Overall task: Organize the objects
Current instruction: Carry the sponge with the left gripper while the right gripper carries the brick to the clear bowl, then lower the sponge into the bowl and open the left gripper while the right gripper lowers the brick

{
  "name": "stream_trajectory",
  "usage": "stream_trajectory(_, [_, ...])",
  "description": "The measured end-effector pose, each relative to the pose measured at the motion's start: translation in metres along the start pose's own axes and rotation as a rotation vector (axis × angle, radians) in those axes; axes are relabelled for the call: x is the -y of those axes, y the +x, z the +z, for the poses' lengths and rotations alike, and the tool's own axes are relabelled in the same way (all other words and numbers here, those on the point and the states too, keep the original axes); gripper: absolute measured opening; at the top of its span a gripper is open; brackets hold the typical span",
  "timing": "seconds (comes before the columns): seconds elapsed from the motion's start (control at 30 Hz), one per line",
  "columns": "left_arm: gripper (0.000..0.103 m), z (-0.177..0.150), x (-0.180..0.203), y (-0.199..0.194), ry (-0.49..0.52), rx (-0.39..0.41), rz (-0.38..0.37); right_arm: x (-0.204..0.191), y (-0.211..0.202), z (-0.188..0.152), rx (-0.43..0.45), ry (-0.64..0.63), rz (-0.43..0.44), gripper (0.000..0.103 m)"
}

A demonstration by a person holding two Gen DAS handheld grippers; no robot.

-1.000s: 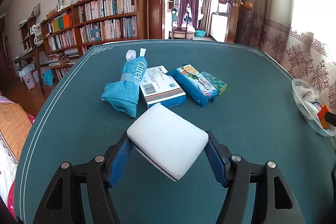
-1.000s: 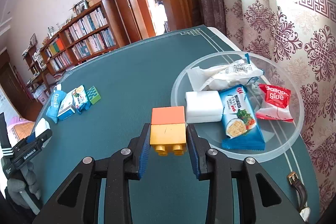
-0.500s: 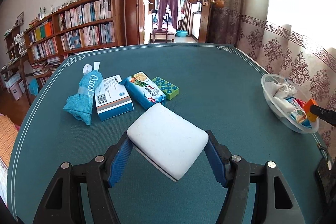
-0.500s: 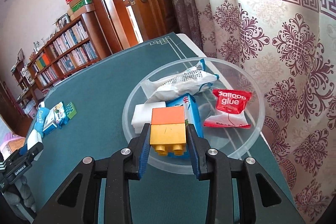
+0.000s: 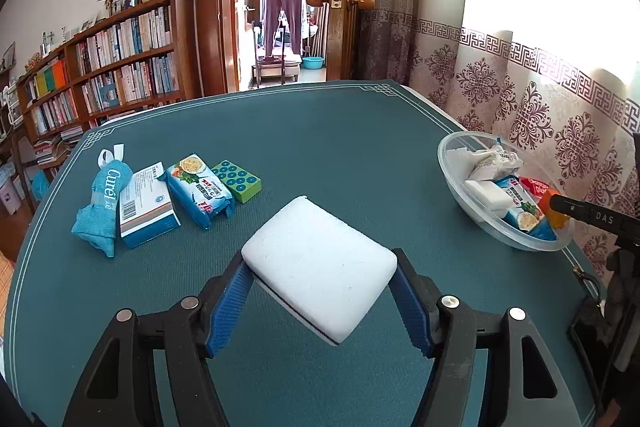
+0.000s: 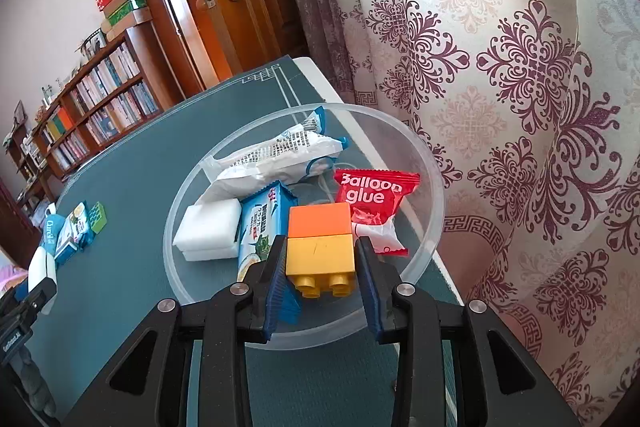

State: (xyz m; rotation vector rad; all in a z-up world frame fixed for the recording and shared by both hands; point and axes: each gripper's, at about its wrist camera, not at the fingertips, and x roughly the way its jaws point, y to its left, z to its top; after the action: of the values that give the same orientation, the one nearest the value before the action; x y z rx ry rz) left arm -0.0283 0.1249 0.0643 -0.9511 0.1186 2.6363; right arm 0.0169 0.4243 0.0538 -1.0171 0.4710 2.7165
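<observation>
sponges (image 5: 316, 263) — two; bowl (image 6: 424, 187) — one

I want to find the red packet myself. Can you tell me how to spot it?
Look for the clear round bowl on the teal table, beside the patterned curtain. The red packet lies in the bowl on the curtain side. It is the only red thing there, with white words "Balloon glue".

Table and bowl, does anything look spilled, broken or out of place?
Nothing stands out. The clear bowl sits upright with its packets inside, four items lie in a row on the table, and nothing looks spilled or damaged.
</observation>
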Motion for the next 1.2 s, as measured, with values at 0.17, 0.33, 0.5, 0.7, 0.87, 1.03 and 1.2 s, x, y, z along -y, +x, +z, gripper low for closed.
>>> stream_trajectory(0.17, [0.071, 0.003, 0.017, 0.006, 0.021, -0.013, -0.028, 0.007, -0.006, 0.000, 0.017, 0.016, 0.008, 0.041])
stream_trajectory(0.33, [0.071, 0.011, 0.041, 0.009, 0.058, -0.009, -0.062, 0.008, -0.019, -0.005, 0.045, -0.004, 0.005, 0.041])
stream_trajectory(0.5, [0.071, 0.020, 0.071, 0.017, 0.102, -0.011, -0.108, 0.007, -0.029, -0.007, 0.070, -0.009, 0.023, 0.041])
stream_trajectory(0.7, [0.071, 0.031, 0.108, 0.030, 0.150, -0.023, -0.172, 0.010, -0.034, -0.008, 0.080, -0.003, 0.043, 0.041])
stream_trajectory(0.87, [0.071, 0.039, 0.136, 0.045, 0.169, -0.047, -0.239, 0.020, -0.037, -0.005, 0.094, 0.030, 0.047, 0.041])
stream_trajectory(1.03, [0.072, 0.041, 0.161, 0.059, 0.189, -0.063, -0.293, 0.031, -0.039, -0.002, 0.105, 0.061, 0.043, 0.041])
stream_trajectory(1.2, [0.074, 0.041, 0.175, 0.075, 0.192, -0.068, -0.308, 0.035, -0.039, 0.000, 0.108, 0.073, 0.043, 0.041])
